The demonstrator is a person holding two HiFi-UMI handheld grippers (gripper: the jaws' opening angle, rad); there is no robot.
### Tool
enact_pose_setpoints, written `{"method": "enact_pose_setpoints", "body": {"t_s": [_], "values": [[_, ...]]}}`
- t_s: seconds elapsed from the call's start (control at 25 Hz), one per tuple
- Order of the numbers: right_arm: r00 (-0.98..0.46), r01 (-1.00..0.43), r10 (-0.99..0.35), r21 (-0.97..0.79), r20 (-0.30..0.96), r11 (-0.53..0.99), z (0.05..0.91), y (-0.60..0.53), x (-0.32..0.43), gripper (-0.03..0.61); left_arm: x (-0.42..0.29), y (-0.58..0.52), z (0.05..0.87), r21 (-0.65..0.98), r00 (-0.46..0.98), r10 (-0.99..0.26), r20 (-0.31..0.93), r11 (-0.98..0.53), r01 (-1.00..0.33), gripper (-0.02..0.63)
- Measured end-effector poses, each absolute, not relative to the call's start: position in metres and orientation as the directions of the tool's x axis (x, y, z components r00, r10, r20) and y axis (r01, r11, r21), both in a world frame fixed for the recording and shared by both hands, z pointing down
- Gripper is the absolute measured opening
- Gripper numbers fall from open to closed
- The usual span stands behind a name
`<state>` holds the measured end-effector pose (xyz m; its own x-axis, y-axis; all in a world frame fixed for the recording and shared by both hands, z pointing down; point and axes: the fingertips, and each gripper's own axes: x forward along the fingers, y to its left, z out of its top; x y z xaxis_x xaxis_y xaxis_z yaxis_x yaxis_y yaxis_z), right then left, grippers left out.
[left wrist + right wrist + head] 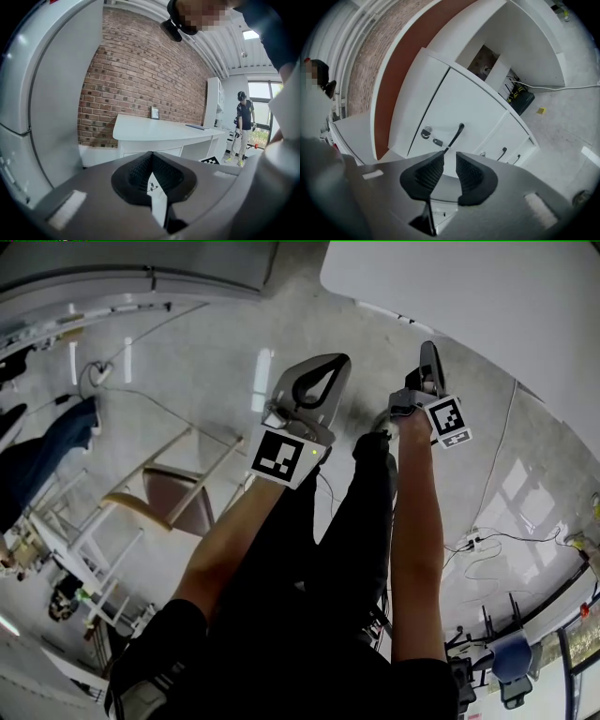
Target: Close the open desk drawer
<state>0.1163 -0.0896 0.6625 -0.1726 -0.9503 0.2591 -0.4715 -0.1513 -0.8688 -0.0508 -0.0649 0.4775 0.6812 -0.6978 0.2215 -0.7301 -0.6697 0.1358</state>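
- Your left gripper (pixel 319 381) is closed, with its pads pressed together and nothing between them. It faces a brick wall (pixel 140 79) and a white tabletop (pixel 154 129) on the far side of the room.
- A person (pixel 243 126) stands far off to the right of that tabletop.
- Your right gripper (pixel 446 157) is open; its pads are apart and hold nothing.
- The drawer (pixel 464 108) lies straight ahead of the right gripper. It has a white front with a black handle (pixel 457 135) and a lock (pixel 425 133) just left of the handle.
- The handle shows beyond the gap between the jaws, clear of both pads.
- From this angle you cannot tell how far the drawer stands out.
- Two smaller handles (pixel 502 153) sit on the fronts to its right.
- From above, you hold both grippers out over the grey floor (pixel 216 343), with a chair (pixel 173 498) to the left.
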Motion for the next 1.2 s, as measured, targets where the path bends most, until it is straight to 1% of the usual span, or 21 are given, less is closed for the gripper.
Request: {"method": "enact_pose_setpoints", "body": {"t_s": [0.28, 0.4, 0.48, 0.6, 0.76, 0.88, 1.0, 1.2], "values": [[-0.159, -0.466, -0.921, -0.849, 0.357, -0.249, 0.608, -0.017, 0.103, 0.02, -0.064, -0.031, 0.413, 0.147, 0.7, -0.677, 0.227, -0.687, -0.711, 0.018], [-0.191, -0.479, -0.903, -0.84, 0.385, -0.256, 0.564, 0.012, 0.096, 0.005, -0.062, -0.013, 0.372, 0.148, 0.715, -0.659, 0.233, -0.703, -0.695, 0.018], [-0.227, -0.506, -0.9, -0.835, 0.372, -0.217, 0.528, 0.013, 0.097, 0.003, -0.055, -0.01, 0.346, 0.147, 0.719, -0.654, 0.234, -0.708, -0.691, 0.018], [-0.256, -0.594, -0.907, -0.795, 0.335, -0.126, 0.464, -0.005, 0.104, 0.003, -0.046, -0.019, 0.315, 0.154, 0.709, -0.662, 0.242, -0.696, -0.702, 0.018], [-0.252, -0.712, -0.914, -0.701, 0.32, -0.049, 0.372, -0.003, 0.099, 0.003, -0.054, -0.014, 0.255, 0.154, 0.708, -0.679, 0.191, -0.692, -0.705, 0.018], [-0.228, -0.8, -0.927, -0.6, 0.299, 0.003, 0.313, 0.004, 0.1, 0.002, -0.062, -0.008, 0.215, 0.144, 0.698, -0.701, 0.146, -0.683, -0.716, 0.018], [-0.204, -0.875, -0.94, -0.481, 0.275, 0.049, 0.265, 0.009, 0.104, 0.002, -0.063, -0.001, 0.192, 0.136, 0.686, -0.713, 0.145, -0.673, -0.727, 0.018], [-0.189, -0.942, -0.958, -0.316, 0.215, 0.116, 0.2, 0.024, 0.1, 0.003, -0.064, 0.006, 0.167, 0.115, 0.687, -0.71, 0.154, -0.678, -0.726, 0.015]]}}
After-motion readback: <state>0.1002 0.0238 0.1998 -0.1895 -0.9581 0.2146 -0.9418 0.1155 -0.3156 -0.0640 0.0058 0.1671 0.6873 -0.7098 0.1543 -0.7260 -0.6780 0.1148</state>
